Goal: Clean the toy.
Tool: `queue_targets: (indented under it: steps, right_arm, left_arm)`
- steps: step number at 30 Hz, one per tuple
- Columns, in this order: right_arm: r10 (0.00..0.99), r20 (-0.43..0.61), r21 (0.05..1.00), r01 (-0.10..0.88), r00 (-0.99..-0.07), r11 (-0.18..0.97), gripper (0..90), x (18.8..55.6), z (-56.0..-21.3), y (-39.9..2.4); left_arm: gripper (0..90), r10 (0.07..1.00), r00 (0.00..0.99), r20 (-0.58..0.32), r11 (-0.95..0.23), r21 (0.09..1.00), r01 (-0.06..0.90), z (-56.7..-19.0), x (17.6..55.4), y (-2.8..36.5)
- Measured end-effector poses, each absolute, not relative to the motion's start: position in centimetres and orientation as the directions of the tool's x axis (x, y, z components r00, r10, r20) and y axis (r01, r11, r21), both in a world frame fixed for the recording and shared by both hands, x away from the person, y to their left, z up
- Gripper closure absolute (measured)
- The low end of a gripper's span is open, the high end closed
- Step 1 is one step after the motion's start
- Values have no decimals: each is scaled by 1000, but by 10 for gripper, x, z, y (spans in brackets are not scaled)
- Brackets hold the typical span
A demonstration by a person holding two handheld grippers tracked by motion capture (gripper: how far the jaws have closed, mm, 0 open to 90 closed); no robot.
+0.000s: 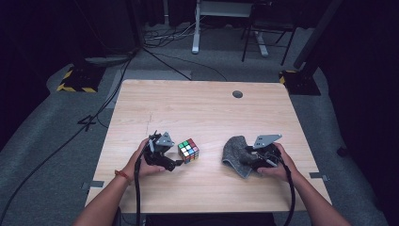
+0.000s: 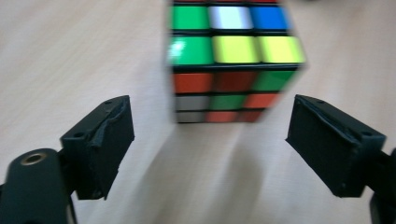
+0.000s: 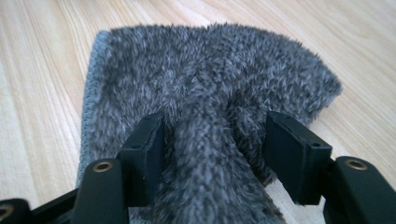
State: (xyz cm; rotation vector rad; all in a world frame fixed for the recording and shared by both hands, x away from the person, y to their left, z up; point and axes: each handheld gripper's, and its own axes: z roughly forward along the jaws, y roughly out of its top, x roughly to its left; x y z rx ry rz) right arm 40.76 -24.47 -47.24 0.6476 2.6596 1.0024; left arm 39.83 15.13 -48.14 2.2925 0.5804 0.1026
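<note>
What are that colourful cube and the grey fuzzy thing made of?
The cube looks like hard, glossy plastic: smooth coloured tiles in a black frame, with a slight sheen. The grey cloth seems a soft fleecy fabric, perhaps microfibre: matte, dense shaggy pile, a stitched edge, and it bunches in a fold.

Colour-tile puzzle cube [image 1: 188, 150] resting flat on the wooden table, near the front edge, left of centre; scrambled faces, top showing green, white, blue and yellow tiles, near side red, orange, green and white; upright on one face, one corner turned toward the front edge. Grey fluffy cloth [image 1: 238, 154] lying well apart to the cube's right; rumpled, a ridge of pile bunched up along its near part [image 3: 205, 140]; stitched hem visible along one edge.
</note>
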Motion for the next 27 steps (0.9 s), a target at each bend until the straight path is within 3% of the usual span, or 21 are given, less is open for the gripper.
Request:
queue_targets:
  steps: [17,19,21,27]
  right_arm:
    - [499,-24,670,357,-866,651,416,411,-487,-243]
    - [499,-29,669,354,-866,654,426,411,-487,-243]
    - [499,-26,672,354,-866,650,440,411,-488,-243]
    - [498,-27,685,347,-867,640,650,410,-487,-244]
  left_arm:
    - [165,470,882,-20,-633,689,353,-488,405,108]
    - [202,470,883,1,-637,693,338,-489,405,105]
    - [305,469,883,4,-631,702,331,-489,407,105]
    - [334,425,905,2,-653,693,305,-487,409,100]
